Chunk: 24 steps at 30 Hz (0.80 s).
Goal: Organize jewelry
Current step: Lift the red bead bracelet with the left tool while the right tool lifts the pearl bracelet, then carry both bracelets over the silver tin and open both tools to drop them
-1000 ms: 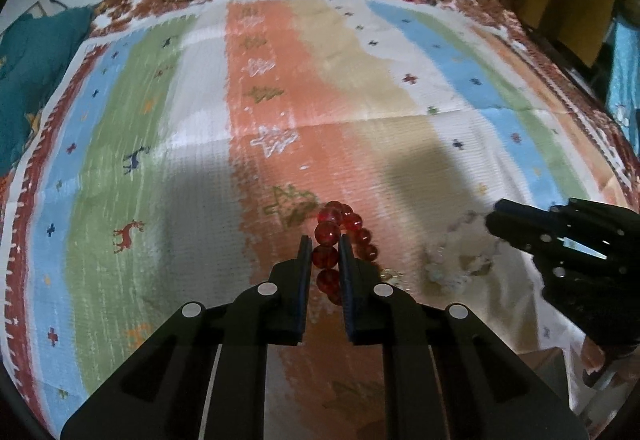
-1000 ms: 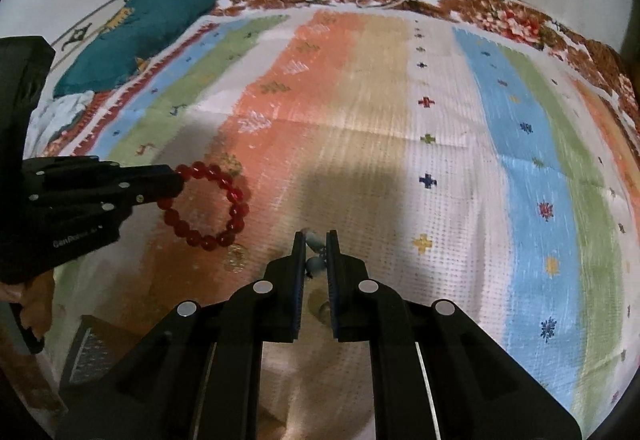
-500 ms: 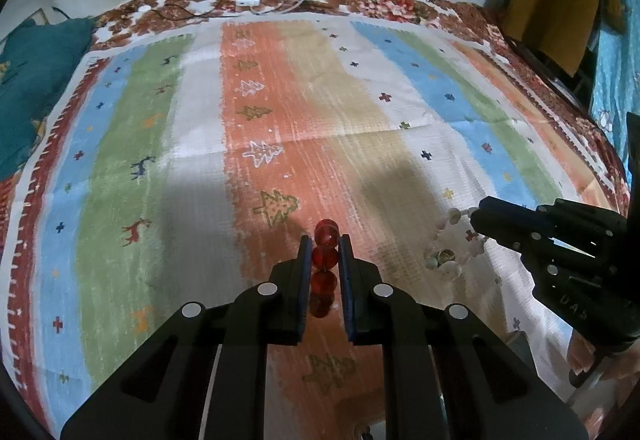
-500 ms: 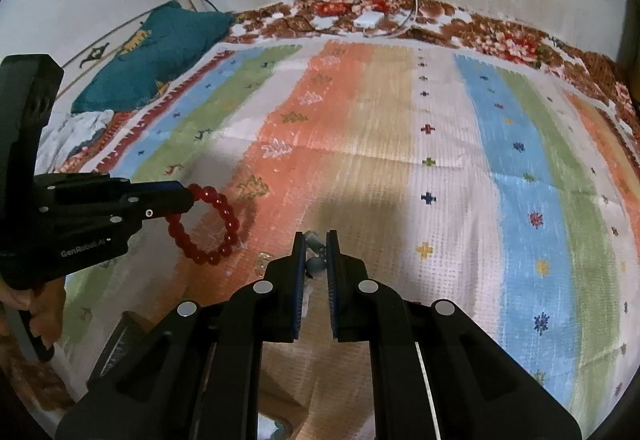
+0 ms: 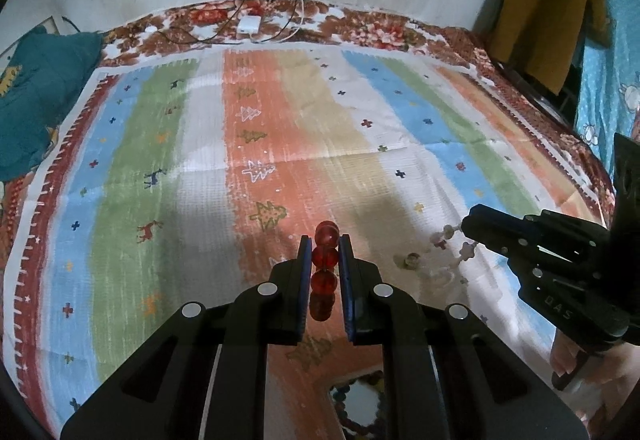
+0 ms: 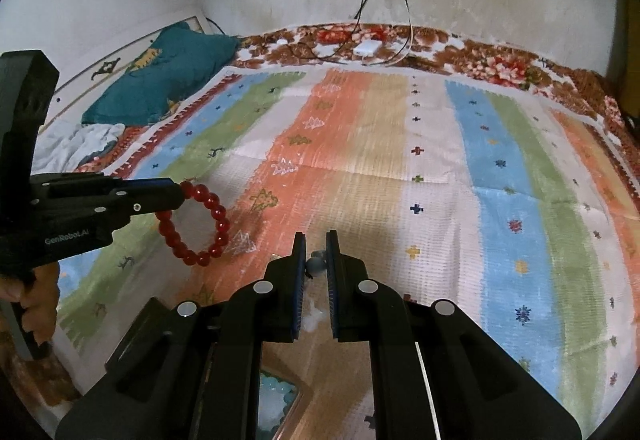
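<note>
1. The left gripper (image 5: pixel 325 260) has its jaws drawn in to a narrow gap, pinching the red bead bracelet (image 5: pixel 325 272); several beads sit in a line between the blue pads, one bead poking past the tips at 12 o'clock.
2. From the right wrist view the same bracelet (image 6: pixel 196 224) hangs as an open loop from the left gripper's (image 6: pixel 176 193) tips, clear of the striped blanket (image 6: pixel 440 175) beneath it (the loop droops toward 5 o'clock from the tips).
3. The right gripper (image 6: pixel 316 260) is also nearly closed, its jaws clamping a small grey-blue bead of a pale bead bracelet (image 6: pixel 316 264); the rest of the strand is mostly hidden between and below the fingers.
4. In the left wrist view that pale strand (image 5: pixel 444 248) dangles from the right gripper's (image 5: pixel 466 226) tips at about 3 o'clock, trailing toward 8 o'clock, well apart from the red one.
5. An open box holding beads (image 6: pixel 276 396) shows at 6 o'clock under the right gripper.
</note>
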Each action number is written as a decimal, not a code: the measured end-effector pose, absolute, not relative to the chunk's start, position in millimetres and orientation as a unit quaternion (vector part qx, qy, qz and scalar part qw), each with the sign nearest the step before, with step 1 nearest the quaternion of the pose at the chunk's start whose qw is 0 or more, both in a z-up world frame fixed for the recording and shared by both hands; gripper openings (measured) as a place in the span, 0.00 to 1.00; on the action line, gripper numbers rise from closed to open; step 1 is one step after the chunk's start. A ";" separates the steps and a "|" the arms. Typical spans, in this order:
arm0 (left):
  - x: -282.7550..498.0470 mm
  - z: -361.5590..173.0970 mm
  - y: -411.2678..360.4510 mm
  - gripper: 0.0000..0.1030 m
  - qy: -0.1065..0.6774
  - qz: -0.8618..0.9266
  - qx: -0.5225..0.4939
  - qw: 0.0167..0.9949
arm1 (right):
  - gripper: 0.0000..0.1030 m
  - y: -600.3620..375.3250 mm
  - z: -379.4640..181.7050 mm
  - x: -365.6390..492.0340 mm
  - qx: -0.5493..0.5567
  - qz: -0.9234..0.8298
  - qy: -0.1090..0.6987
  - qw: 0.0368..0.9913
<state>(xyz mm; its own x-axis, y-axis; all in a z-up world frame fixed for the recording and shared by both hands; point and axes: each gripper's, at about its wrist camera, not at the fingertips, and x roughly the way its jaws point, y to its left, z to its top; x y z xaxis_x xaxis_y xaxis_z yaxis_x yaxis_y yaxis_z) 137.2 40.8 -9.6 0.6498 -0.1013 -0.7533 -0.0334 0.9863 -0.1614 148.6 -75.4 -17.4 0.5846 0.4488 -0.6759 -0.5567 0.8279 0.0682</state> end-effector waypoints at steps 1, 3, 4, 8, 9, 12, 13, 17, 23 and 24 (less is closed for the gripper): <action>135.7 -8.7 39.7 0.12 0.417 -0.021 -0.080 0.905 | 0.11 -77.5 -14.6 145.6 -0.072 0.285 0.353 0.888; 131.7 -5.1 37.8 0.12 0.412 -0.024 -0.081 0.907 | 0.11 -79.7 -10.9 142.2 -0.068 0.287 0.348 0.890; 130.7 -4.1 37.4 0.12 0.411 -0.025 -0.082 0.908 | 0.11 -80.8 -9.3 139.4 -0.067 0.290 0.346 0.890; 122.7 1.8 34.1 0.12 0.404 -0.033 -0.083 0.910 | 0.11 -83.3 -6.4 130.8 -0.064 0.299 0.342 0.889; 121.2 3.3 33.4 0.12 0.403 -0.034 -0.083 0.911 | 0.11 -83.5 -5.1 128.3 -0.065 0.301 0.339 0.889; 115.4 8.8 30.6 0.12 0.396 -0.040 -0.085 0.913 | 0.11 -82.8 -0.4 123.1 -0.068 0.306 0.331 0.890; 114.1 9.8 30.1 0.12 0.395 -0.041 -0.086 0.914 | 0.11 -82.5 0.6 121.2 -0.068 0.307 0.329 0.890; 104.8 14.5 27.3 0.12 0.387 -0.046 -0.087 0.917 | 0.11 -83.0 5.4 112.6 -0.067 0.315 0.320 0.891; 95.0 17.4 24.5 0.12 0.382 -0.051 -0.088 0.918 | 0.11 -84.0 9.9 101.9 -0.069 0.328 0.312 0.889; 93.1 18.1 23.9 0.12 0.381 -0.052 -0.089 0.919 | 0.11 -85.1 11.5 100.4 -0.066 0.331 0.311 0.889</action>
<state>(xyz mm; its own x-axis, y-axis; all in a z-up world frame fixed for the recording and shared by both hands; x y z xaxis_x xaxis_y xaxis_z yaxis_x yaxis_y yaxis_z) 93.1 23.9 18.1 0.7047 -0.1634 -0.6905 0.0277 0.9787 -0.2034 100.4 -85.1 11.5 0.5878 0.5463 -0.5967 -0.6285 0.7728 0.0883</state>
